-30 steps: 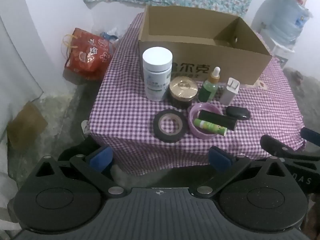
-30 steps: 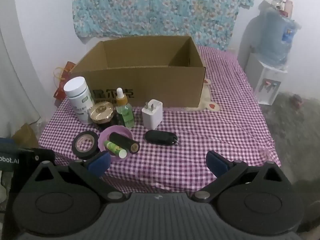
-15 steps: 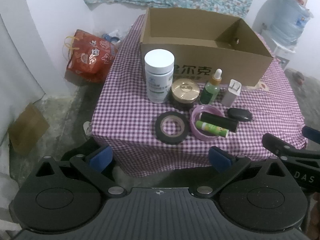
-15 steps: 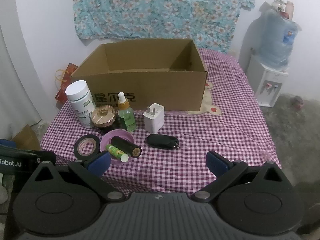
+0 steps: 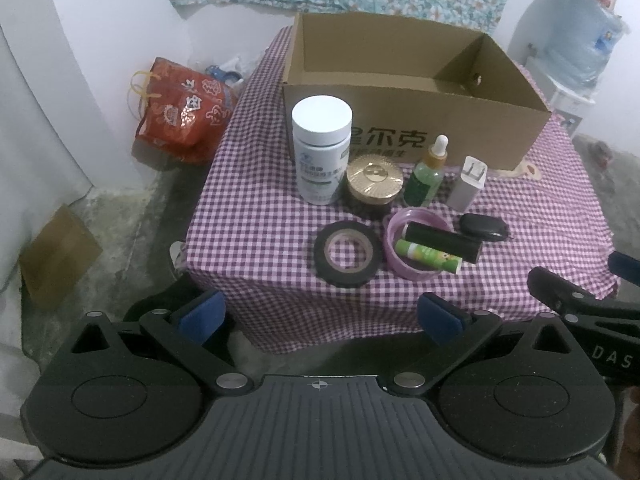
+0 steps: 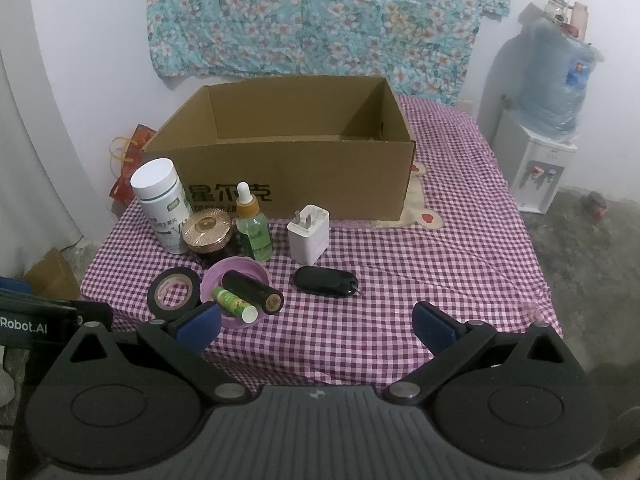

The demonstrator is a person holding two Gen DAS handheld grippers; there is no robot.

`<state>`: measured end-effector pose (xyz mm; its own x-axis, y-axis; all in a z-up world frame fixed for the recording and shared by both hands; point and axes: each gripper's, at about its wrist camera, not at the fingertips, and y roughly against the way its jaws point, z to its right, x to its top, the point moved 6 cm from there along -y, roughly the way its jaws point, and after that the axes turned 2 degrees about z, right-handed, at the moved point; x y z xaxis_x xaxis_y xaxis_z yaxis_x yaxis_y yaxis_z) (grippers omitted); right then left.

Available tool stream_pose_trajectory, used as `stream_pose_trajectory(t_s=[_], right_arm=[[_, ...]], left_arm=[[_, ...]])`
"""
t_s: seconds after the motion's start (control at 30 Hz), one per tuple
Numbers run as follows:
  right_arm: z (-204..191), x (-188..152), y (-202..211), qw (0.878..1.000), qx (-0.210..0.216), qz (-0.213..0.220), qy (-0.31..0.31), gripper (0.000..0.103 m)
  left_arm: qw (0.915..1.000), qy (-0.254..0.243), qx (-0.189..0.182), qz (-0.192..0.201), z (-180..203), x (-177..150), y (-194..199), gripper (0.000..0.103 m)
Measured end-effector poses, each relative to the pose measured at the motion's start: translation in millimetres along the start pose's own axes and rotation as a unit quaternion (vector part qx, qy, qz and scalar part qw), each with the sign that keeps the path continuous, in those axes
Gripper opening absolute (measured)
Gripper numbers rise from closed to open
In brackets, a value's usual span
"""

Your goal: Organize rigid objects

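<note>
The cardboard box [image 6: 304, 176] hides its own floor from both views.

The open brown cardboard box [image 6: 288, 148] is fronted by a crowded row: white-capped pill bottle [image 6: 162, 204], gold-lidded jar [image 6: 207, 230], green dropper bottle [image 6: 253, 228], white plug adapter [image 6: 309, 234]. Bare purple checked tablecloth [image 6: 460, 256] is left on the right, offering clear passage.

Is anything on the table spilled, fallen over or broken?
Nothing stands out. The white bottle, dropper bottle and charger stand upright. The black tube and green stick lie across the pink ring, seemingly placed.
</note>
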<state>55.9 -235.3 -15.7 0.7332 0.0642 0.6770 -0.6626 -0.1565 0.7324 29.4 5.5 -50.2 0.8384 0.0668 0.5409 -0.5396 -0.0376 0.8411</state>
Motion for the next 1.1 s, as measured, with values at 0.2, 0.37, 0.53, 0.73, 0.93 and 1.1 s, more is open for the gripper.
stream_pose_trajectory(t_s=[0.2,0.37,0.53,0.73,0.93,1.1], right_arm=[[-2.3,-0.6,-0.3,1.000,0.001,-0.002,0.002,0.103],[-3.4,-0.5,0.0,1.000,0.002,-0.003,0.003,0.103],[-3.8,-0.4,0.3,1.000,0.002,-0.003,0.003,0.103],[-5.0,-0.6,0.3,1.000,0.002,-0.003,0.003,0.103],[-4.9,-0.7,0.3,1.000,0.002,-0.004,0.004,0.103],[-9.4,-1.7,-0.1,1.000,0.003,-0.005,0.007,0.103]], left_arm=[[1.0000,0.000,0.001,0.000,-0.9,-0.7,0.1,0.103],[1.0000,0.000,0.001,-0.001,-0.9,-0.5,0.1,0.103],[1.0000,0.000,0.001,-0.001,-1.3,-0.5,-0.1,0.103],[1.0000,-0.001,0.002,-0.002,-1.6,-0.6,-0.2,0.103],[1.0000,-0.001,0.003,-0.002,-3.7,-2.0,-0.1,0.103],[1.0000,-0.001,0.004,-0.004,-3.5,-2.4,-0.8,0.103]])
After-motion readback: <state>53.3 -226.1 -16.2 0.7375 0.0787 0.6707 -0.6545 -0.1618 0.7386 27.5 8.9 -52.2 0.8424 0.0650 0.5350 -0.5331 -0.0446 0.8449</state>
